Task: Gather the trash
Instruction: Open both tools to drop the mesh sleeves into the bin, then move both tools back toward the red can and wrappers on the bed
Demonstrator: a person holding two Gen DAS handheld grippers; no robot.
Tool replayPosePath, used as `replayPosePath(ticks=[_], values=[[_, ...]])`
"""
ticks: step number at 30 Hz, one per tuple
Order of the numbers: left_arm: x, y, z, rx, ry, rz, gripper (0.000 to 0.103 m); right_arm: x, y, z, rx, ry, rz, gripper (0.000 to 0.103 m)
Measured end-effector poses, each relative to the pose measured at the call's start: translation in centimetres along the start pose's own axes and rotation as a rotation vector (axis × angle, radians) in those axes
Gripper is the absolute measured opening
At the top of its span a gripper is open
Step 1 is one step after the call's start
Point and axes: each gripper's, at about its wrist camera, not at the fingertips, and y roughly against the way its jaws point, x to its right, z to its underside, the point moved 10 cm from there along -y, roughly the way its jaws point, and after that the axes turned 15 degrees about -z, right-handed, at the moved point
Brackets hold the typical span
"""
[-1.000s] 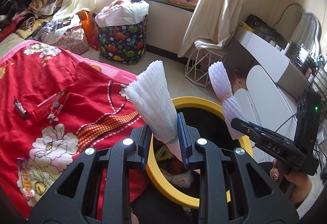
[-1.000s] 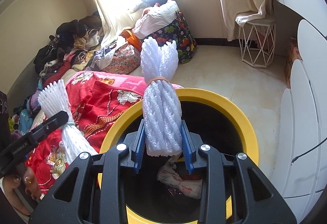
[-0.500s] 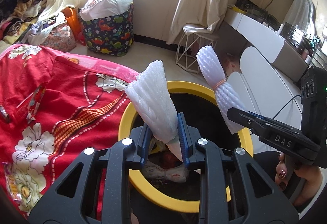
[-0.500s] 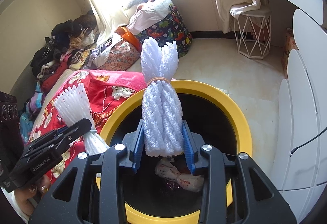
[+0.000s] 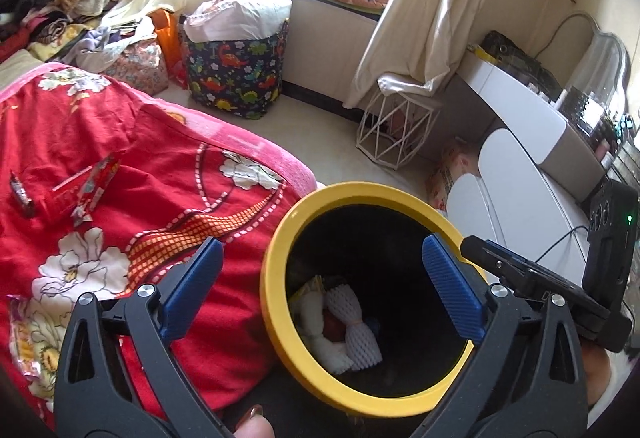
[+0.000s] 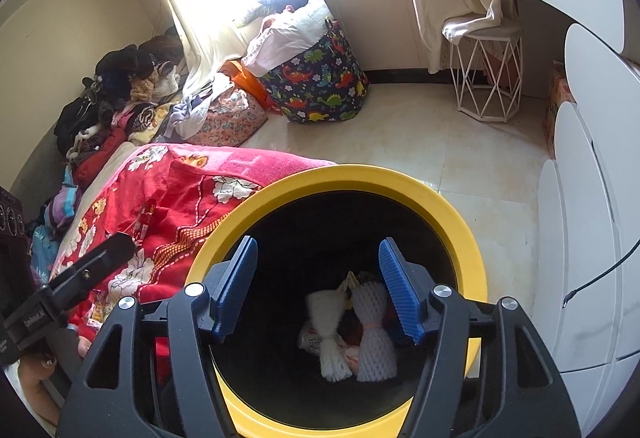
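**Now: both foam nets in the bin, wrappers left on the bed**

Status. Two white foam nets lie at the bottom of the yellow-rimmed bin point(image 6: 460, 222): a fluffy one point(image 6: 326, 330) and, just beside it, one cinched with a rubber band point(image 6: 374, 334). Both rest on other rubbish, which is too dark to identify. Neither net touches my fingers.

Grippers. My left gripper point(image 5: 320, 290) is opening, fingers spread very wide, nothing between them but the view down to the bin and the bed edge. My right gripper point(image 6: 318, 286) is opening too, held over the bin mouth; the nets show between its fingers only because they sit far below.

Remaining, as I judge it. Trash is still out on the red floral blanket point(image 5: 120, 142): a red wrapper point(image 5: 90, 184), a small dark wrapper point(image 5: 20, 192) just left of it, and a crinkled wrapper point(image 5: 20, 334) near the lower left edge. I cannot tell whether the clutter further off counts as trash. So the task is partly done; these pieces still need collecting.

Surface and room. The blanket is soft and rumpled, so flat wrappers will likely be awkward to pinch. The bin stands against the bed's edge. Beyond it: pale tiled floor, a dinosaur-print basket point(image 5: 236, 74) stuffed with bags, a white wire stool point(image 5: 394, 130), curtains, a bright window, white cabinets on the right, and heaped clothes in the far corner.
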Motion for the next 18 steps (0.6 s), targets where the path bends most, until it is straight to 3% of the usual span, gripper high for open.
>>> replayPosePath(ticks=[11, 18], values=[[-3.4, 2.4, -2.0, 0.090, 0.042, -0.078, 0.092, -2.9, 0.2, -1.1, 0.065, 0.068, -0.029, 0.070], [-6.2, 3.9, -3.0, 0.136, 0.069, -0.130, 0.092, -5.6, -1.0, -1.6, 0.056, 0.105, -0.067, 0.072]])
